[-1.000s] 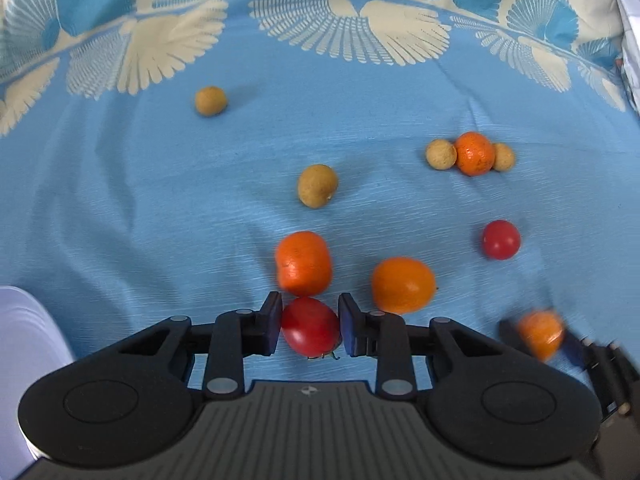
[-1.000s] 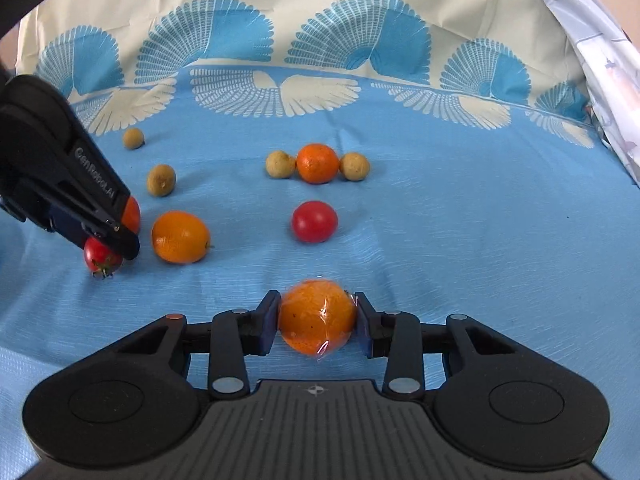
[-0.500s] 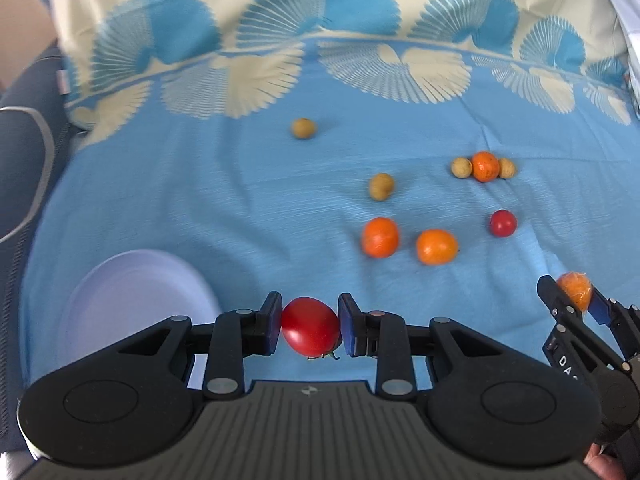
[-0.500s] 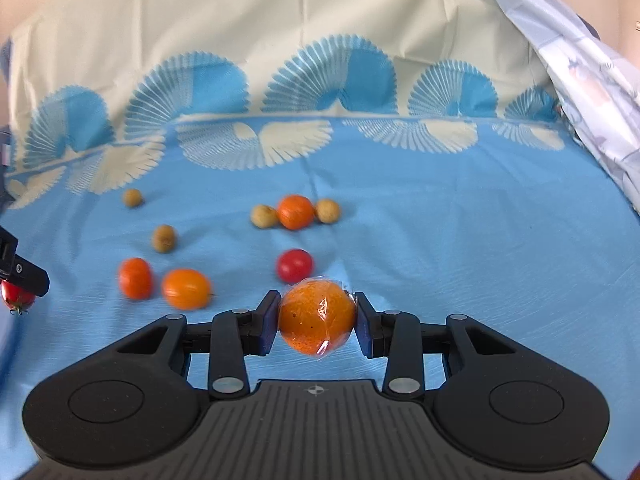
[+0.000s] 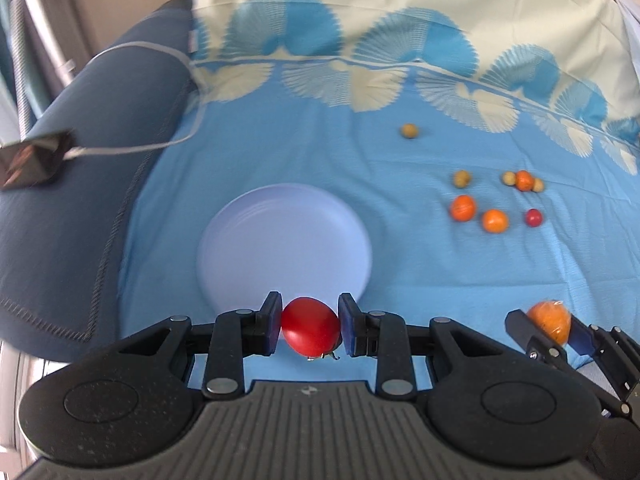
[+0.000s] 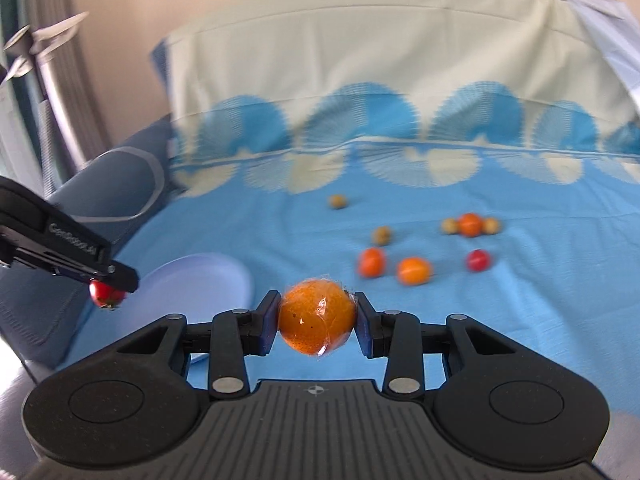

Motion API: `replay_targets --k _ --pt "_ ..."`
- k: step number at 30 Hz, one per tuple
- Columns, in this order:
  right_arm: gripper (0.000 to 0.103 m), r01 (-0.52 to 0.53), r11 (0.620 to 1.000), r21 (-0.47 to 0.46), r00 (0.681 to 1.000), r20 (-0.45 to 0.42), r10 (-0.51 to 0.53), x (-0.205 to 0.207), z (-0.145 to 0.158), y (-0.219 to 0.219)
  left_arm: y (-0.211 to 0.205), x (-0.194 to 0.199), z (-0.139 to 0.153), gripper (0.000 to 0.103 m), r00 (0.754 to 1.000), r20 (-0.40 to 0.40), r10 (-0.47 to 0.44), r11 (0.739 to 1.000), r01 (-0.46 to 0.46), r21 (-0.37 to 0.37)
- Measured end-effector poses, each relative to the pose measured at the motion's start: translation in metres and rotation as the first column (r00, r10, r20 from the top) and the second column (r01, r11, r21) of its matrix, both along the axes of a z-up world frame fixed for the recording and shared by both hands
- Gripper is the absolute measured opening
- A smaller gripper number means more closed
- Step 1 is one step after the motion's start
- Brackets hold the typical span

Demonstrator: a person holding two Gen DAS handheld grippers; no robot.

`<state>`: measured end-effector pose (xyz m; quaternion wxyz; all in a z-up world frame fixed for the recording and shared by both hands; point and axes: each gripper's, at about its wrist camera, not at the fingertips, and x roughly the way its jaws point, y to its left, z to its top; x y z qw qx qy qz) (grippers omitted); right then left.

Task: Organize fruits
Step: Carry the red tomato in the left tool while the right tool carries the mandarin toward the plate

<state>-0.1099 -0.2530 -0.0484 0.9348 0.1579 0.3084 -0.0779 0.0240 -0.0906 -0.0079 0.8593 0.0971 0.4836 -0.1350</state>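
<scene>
We are in the carrying step: our left gripper (image 5: 310, 330) pinches a red tomato (image 5: 311, 331) between its pads, and our right gripper (image 6: 316, 322) is clamped on a plastic-wrapped orange (image 6: 317, 321), both held above the blue cloth (image 5: 440, 280). The pale plate (image 5: 256, 240) lies just ahead of the left gripper and looks bare, so we judge sorting has barely begun. The rest of the fruit sits well apart to the right: two oranges (image 5: 463, 208) and a second tomato (image 5: 534, 217) close together, a small orange flanked by two brownish fruits (image 5: 524, 180), and two more brownish ones (image 5: 409, 131) farther off. Next we should lower the tomato over the plate's middle and release gently, since round fruit may roll toward the shallow rim. There is open cloth all around the plate; the dark blue cushion (image 5: 80, 184) borders its left side, so we keep the right gripper's approach from the clear right.
</scene>
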Motion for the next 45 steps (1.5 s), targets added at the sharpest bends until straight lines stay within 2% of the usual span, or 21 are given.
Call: replay_targets --k 3,8,16,32,41,45 --pt "0.040 -0.054 0.998 0.016 0.998 -0.022 0.055 0.003 0.007 0.025 0.028 -0.005 0.001 0.034 0.999 -0.003 0.034 0.999 -0.034 -0.005" --pt "0.040 -0.135 0.991 -0.016 0.990 -0.043 0.134 0.006 0.014 0.061 0.065 -0.007 0.001 0.034 0.996 -0.004 0.084 0.996 -0.084 -0.023" --pt "0.040 -0.202 0.977 -0.065 0.978 -0.074 0.197 0.007 0.020 0.086 0.094 -0.008 -0.005 0.034 0.990 -0.022 0.139 0.989 -0.140 -0.057" --pt "0.040 -0.217 0.972 -0.095 0.972 -0.108 0.206 0.021 0.015 0.090 0.095 0.012 -0.012 0.034 0.988 -0.042 0.149 0.985 -0.152 -0.084" --pt "0.040 -0.222 0.972 -0.077 0.969 -0.132 0.210 0.052 0.000 0.089 0.084 0.039 -0.025 0.034 0.988 -0.060 0.139 0.987 -0.143 -0.074" --pt "0.040 -0.224 0.972 -0.066 0.965 -0.153 0.212 0.071 -0.009 0.089 0.073 0.052 -0.037 0.034 0.991 -0.052 0.122 0.991 -0.124 -0.041"
